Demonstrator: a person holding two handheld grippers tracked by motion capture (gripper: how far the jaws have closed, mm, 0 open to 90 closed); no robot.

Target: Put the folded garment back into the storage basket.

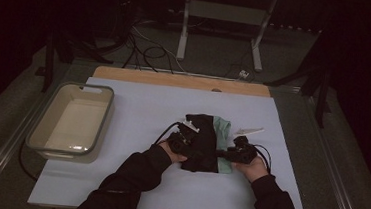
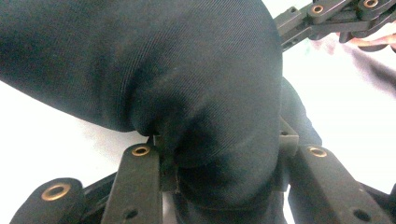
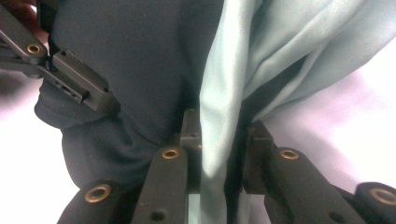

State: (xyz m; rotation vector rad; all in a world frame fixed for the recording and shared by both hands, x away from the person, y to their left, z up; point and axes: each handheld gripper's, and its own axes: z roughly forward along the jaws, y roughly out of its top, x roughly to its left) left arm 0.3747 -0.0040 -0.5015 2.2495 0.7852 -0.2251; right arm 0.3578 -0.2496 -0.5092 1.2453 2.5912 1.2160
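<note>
A folded black garment (image 1: 201,141) with a pale green lining (image 1: 223,129) lies on the white table cover (image 1: 137,116), near the front middle. My left gripper (image 1: 183,140) grips its left edge; in the left gripper view the jaws are shut on a thick bunch of black cloth (image 2: 196,93). My right gripper (image 1: 237,152) holds the right edge. There, a fold of pale green cloth (image 3: 219,121) and black cloth (image 3: 140,70) is pinched between its jaws. The left gripper's fingers (image 3: 70,79) show across the garment in the right gripper view.
A grey plastic tub (image 1: 72,120) stands at the left of the table. A wooden strip (image 1: 180,80) runs along the far edge. A metal stand (image 1: 225,17) and cables (image 1: 147,51) are on the floor beyond. A white tag (image 1: 247,131) lies right of the garment.
</note>
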